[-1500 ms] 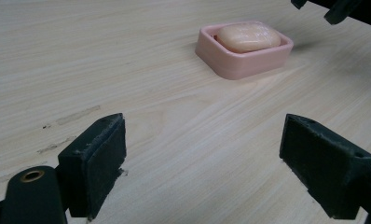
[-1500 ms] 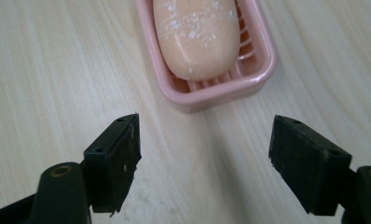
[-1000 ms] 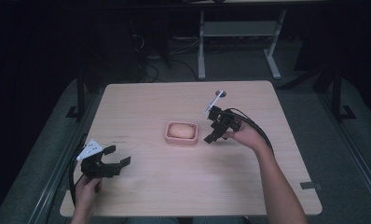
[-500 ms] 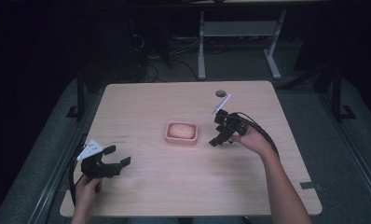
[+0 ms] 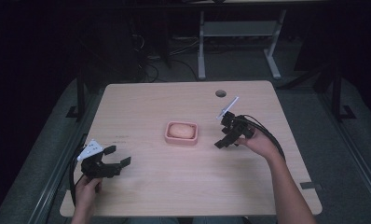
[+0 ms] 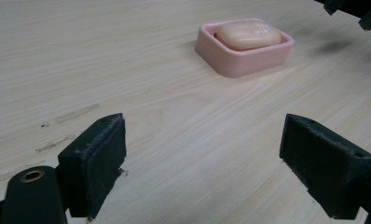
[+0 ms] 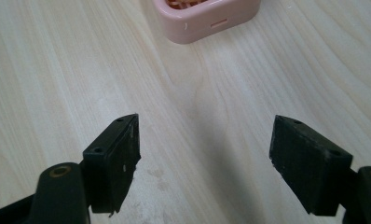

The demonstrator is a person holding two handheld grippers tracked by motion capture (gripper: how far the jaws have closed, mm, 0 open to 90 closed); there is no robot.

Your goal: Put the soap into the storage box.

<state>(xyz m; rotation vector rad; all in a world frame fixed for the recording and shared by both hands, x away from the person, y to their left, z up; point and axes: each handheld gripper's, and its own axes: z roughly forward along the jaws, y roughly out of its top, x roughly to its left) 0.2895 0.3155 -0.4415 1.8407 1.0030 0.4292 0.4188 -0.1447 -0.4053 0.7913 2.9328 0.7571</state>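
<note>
A pink soap dish sits in the middle of the wooden table, with a pale peach bar of soap lying in it. From the left gripper view the dish and the soap lie ahead and to the right. My right gripper hovers just right of the dish, jaws open and empty; the dish's near edge shows at the top of its own view. My left gripper rests near the table's front left, open with nothing between its pads.
A round cable hole sits near the table's far edge. Beyond the table stand a white metal frame and cables on the dark floor. Faint scuff marks mark the wood near the left gripper.
The right hand and its gripper have drawn back toward the near right, away from the dish. The left gripper has stayed put.
</note>
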